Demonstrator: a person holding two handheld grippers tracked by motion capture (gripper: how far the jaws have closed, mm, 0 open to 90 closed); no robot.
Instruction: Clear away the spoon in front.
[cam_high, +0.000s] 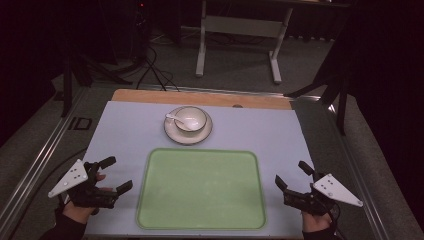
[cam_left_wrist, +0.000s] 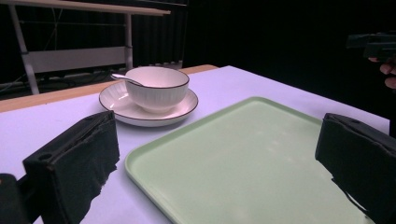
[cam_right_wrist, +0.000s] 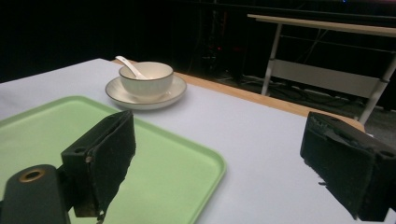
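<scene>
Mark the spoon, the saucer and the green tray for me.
spoon (cam_high: 172, 118), high view, on its handle.
saucer (cam_high: 172, 133), high view, on its bare left rim.
green tray (cam_high: 200, 190), high view, on its flat middle.

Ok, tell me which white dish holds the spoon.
The bowl holds the spoon; the saucer is the flat dish under the bowl.

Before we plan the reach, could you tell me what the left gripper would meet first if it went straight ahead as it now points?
Probably the near-left rim of the flat green plastic tray: the left gripper looks over it with jaws apart. Its height above the rim is unclear.
</scene>
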